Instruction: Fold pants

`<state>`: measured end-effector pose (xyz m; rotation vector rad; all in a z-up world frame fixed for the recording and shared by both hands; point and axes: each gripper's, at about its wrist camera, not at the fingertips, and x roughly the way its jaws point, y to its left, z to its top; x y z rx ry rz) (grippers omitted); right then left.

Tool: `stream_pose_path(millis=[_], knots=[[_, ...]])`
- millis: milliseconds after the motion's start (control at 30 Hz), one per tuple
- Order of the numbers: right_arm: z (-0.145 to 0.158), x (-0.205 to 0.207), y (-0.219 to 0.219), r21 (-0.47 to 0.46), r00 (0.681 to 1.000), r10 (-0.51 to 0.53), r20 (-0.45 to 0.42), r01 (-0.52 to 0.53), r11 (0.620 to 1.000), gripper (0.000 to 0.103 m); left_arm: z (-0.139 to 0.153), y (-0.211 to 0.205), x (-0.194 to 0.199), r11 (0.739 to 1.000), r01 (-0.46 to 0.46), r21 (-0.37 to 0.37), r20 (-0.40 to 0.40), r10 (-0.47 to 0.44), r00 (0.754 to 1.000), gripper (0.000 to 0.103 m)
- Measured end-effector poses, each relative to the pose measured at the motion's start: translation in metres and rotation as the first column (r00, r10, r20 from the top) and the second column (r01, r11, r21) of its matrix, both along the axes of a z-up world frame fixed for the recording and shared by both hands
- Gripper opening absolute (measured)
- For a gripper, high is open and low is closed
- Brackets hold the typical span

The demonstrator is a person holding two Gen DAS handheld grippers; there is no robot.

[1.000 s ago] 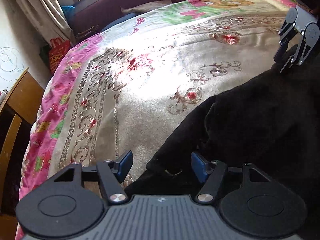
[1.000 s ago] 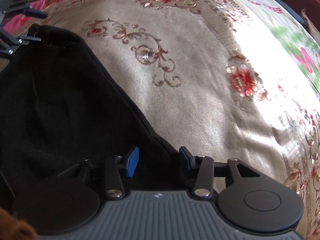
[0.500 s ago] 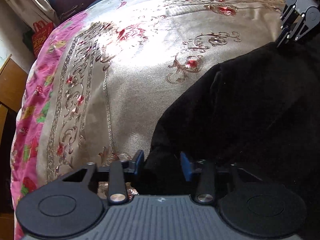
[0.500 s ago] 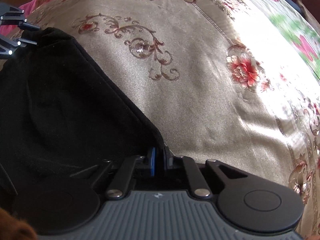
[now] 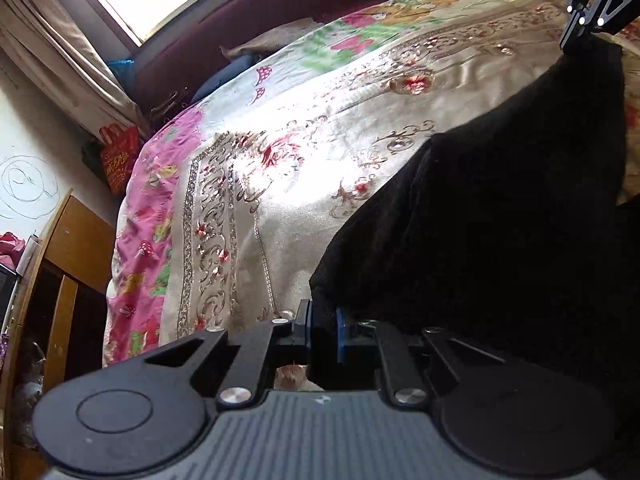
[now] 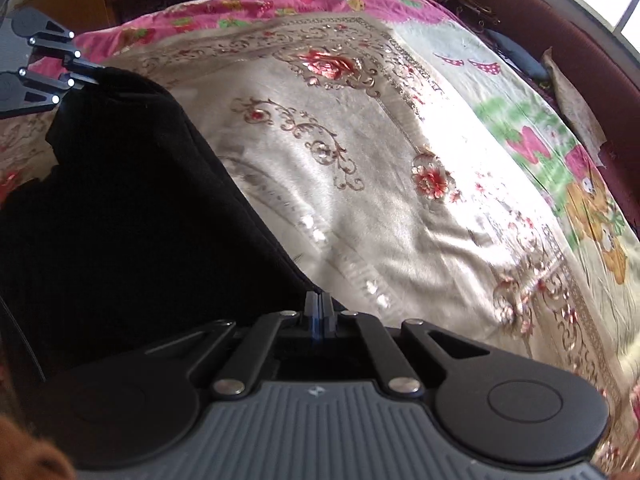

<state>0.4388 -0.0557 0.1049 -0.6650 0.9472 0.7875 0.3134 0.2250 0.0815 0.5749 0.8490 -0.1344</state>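
Observation:
Black pants hang stretched above the floral bedspread. My left gripper is shut on one corner of the pants edge. My right gripper is shut on the other corner of the pants. Each gripper shows in the other's view: the right gripper at the top right of the left wrist view, the left gripper at the top left of the right wrist view. The cloth is lifted and taut between them.
The bedspread covers a wide bed. A dark red headboard and window lie beyond it. A wooden cabinet stands by the bed's left side, with a red bag near the wall.
Both grippers closed on the pants edge, the right first and the left after. Both then rose, lifting the cloth off the bed.

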Motion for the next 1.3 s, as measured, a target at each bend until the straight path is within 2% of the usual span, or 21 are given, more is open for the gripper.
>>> stream_pose_path(millis=[133,233,300,433,500,533,567,667,733,833,900,1000,1133,1167,1233,1300], knots=[[0.017,-0.078,-0.025,0.032,0.997,-0.036,-0.071,0.039,0.999,0.000,0.011,-0.021,-0.072,0.998,0.048,-0.043,-0.025,-0.049,0.998,0.027],[-0.010,-0.124,-0.032,0.003,0.993,-0.022,-0.120,0.023,1.000,0.001,-0.009,-0.041,-0.114,0.998,0.048,-0.033,-0.071,-0.050,0.996,0.027],[-0.035,-0.132,-0.030,-0.033,0.994,0.005,-0.107,-0.008,0.999,0.001,-0.029,-0.048,-0.127,1.000,0.016,-0.027,-0.093,-0.018,0.996,0.026],[-0.068,-0.118,-0.016,-0.129,0.995,0.089,0.051,-0.082,0.988,0.015,-0.040,-0.047,-0.128,0.998,-0.040,-0.057,-0.061,0.036,0.997,0.025],[-0.078,-0.102,-0.005,-0.155,0.983,0.153,0.100,-0.137,0.978,0.028,-0.033,-0.041,-0.126,0.995,-0.062,-0.074,-0.036,0.060,0.998,0.024],[-0.082,-0.095,0.002,-0.165,0.975,0.184,0.122,-0.162,0.973,0.041,-0.029,-0.037,-0.124,0.994,-0.072,-0.082,-0.026,0.070,0.997,0.024],[-0.085,-0.090,0.008,-0.173,0.968,0.209,0.139,-0.184,0.967,0.045,-0.022,-0.033,-0.123,0.993,-0.079,-0.089,-0.013,0.078,0.997,0.024],[-0.093,-0.079,0.027,-0.208,0.931,0.305,0.199,-0.264,0.942,0.051,-0.001,-0.027,-0.121,0.989,-0.081,-0.120,0.033,0.085,0.996,0.024],[-0.100,-0.074,0.036,-0.208,0.922,0.328,0.207,-0.286,0.935,0.052,0.011,-0.024,-0.119,0.987,-0.077,-0.142,0.061,0.086,0.994,0.024],[-0.111,-0.065,0.051,-0.211,0.905,0.373,0.204,-0.331,0.920,0.061,0.022,-0.023,-0.115,0.985,-0.071,-0.160,0.093,0.087,0.992,0.024],[-0.120,-0.063,0.058,-0.213,0.889,0.409,0.206,-0.367,0.905,0.061,0.025,-0.023,-0.114,0.984,-0.068,-0.166,0.097,0.085,0.992,0.024],[-0.135,-0.057,0.070,-0.228,0.882,0.422,0.208,-0.376,0.898,0.061,0.023,-0.019,-0.112,0.982,-0.078,-0.172,0.086,0.094,0.992,0.024],[-0.124,-0.037,0.073,-0.122,0.932,0.325,0.161,-0.308,0.944,0.061,0.021,-0.014,-0.110,0.981,-0.086,-0.171,0.082,0.101,0.991,0.024],[-0.118,-0.034,0.071,-0.101,0.932,0.325,0.162,-0.312,0.945,0.061,0.022,-0.013,-0.110,0.982,-0.086,-0.170,0.082,0.101,0.992,0.024],[-0.119,-0.031,0.071,-0.144,0.919,0.343,0.194,-0.319,0.937,0.059,0.023,-0.012,-0.109,0.981,-0.087,-0.173,0.082,0.103,0.991,0.024],[-0.129,-0.025,0.074,-0.185,0.923,0.348,0.166,-0.318,0.930,0.049,0.025,-0.011,-0.108,0.978,-0.094,-0.186,0.085,0.112,0.990,0.024]])
